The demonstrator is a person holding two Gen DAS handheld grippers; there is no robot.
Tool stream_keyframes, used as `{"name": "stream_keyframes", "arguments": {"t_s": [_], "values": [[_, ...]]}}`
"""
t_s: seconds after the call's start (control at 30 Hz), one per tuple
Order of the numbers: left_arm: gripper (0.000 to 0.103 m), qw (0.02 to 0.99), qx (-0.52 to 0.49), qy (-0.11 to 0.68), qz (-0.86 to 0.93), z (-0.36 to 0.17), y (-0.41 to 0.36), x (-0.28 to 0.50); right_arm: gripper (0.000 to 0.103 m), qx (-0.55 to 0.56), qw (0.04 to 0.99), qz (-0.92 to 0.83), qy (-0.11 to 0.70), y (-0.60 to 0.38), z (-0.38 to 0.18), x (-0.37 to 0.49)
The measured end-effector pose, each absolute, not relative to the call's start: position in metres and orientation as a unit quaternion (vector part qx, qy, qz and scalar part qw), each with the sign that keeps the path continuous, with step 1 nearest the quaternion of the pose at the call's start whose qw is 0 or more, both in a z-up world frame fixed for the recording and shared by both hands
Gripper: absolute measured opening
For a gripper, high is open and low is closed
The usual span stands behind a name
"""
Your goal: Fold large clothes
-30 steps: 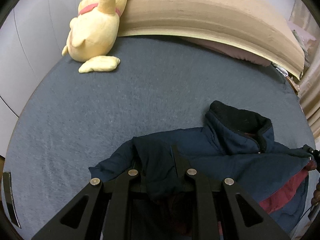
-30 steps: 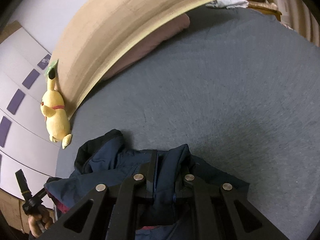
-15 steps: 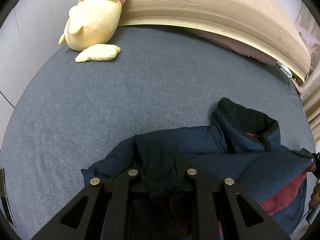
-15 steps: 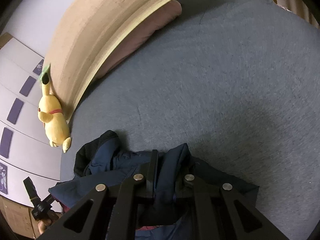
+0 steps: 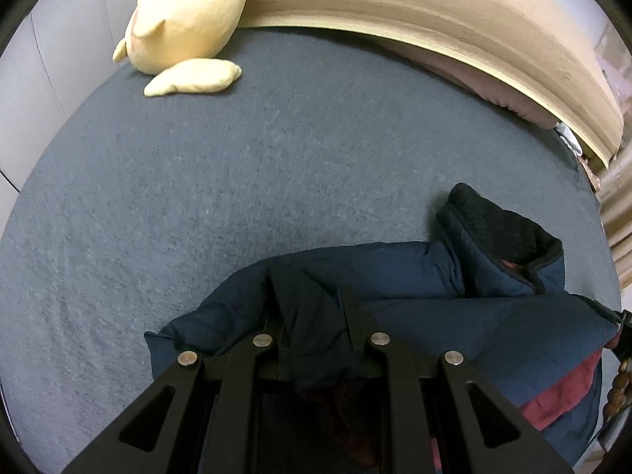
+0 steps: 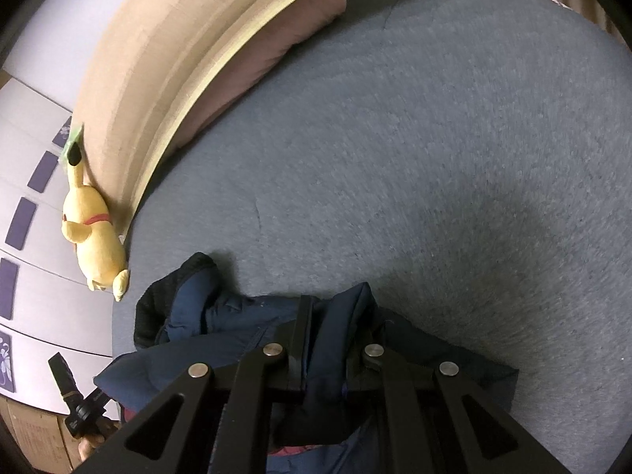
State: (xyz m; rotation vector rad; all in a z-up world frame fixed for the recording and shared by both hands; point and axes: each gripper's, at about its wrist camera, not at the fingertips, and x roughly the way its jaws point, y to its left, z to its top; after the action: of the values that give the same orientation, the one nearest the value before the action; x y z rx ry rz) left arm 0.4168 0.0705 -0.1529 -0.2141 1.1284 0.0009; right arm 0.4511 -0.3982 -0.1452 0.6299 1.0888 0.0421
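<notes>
Below both cameras, a navy jacket (image 5: pixel 454 316) lies on the near part of a grey bed (image 5: pixel 237 197), long axis left-right. Left gripper (image 5: pixel 312 316) and right gripper (image 6: pixel 328 328) each pinch its near edge.

No text, label or number can be read anywhere (the wall panels' purple patches look, perhaps, merely decorative).

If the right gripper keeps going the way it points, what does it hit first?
Probably the bed. The right gripper, shut on the jacket, angles down at bare grey cover just past the jacket's edge; depth is unclear.
</notes>
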Motion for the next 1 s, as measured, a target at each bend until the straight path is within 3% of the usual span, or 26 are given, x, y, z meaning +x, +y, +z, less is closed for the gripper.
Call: {"name": "stream_keyframes", "arguments": {"t_s": [0.2, 0.23, 0.27, 0.33, 0.37, 0.53, 0.67, 0.87, 1.0], "values": [[0.020, 0.840, -0.088, 0.536, -0.004, -0.147, 0.068, 0.418, 0.014, 0.320, 0.792, 0.021, 0.520, -0.402, -0.148, 0.454], [0.021, 0.839, -0.097, 0.535, -0.010, -0.145, 0.071, 0.417, 0.020, 0.339, 0.788, 0.025, 0.514, -0.405, -0.146, 0.453], [0.025, 0.839, -0.114, 0.532, -0.017, -0.141, 0.075, 0.415, 0.027, 0.352, 0.787, 0.030, 0.507, -0.409, -0.144, 0.451], [0.035, 0.836, -0.148, 0.527, -0.032, -0.133, 0.084, 0.413, 0.077, 0.388, 0.786, 0.054, 0.478, -0.412, -0.132, 0.444], [0.039, 0.834, -0.172, 0.523, -0.043, -0.127, 0.090, 0.412, 0.082, 0.394, 0.790, 0.058, 0.466, -0.413, -0.124, 0.442], [0.056, 0.800, -0.316, 0.504, -0.075, -0.103, 0.122, 0.409, 0.082, 0.414, 0.816, 0.074, 0.396, -0.420, -0.075, 0.426], [0.059, 0.770, -0.418, 0.477, -0.073, -0.085, 0.144, 0.398, 0.082, 0.403, 0.834, 0.086, 0.368, -0.418, -0.040, 0.412], [0.063, 0.863, -0.315, 0.393, -0.027, -0.040, 0.145, 0.363, 0.083, 0.356, 0.850, 0.124, 0.368, -0.398, -0.036, 0.372], [0.063, 0.889, -0.174, 0.421, -0.055, -0.056, 0.101, 0.358, 0.083, 0.273, 0.860, 0.102, 0.419, -0.375, -0.068, 0.371]]}}
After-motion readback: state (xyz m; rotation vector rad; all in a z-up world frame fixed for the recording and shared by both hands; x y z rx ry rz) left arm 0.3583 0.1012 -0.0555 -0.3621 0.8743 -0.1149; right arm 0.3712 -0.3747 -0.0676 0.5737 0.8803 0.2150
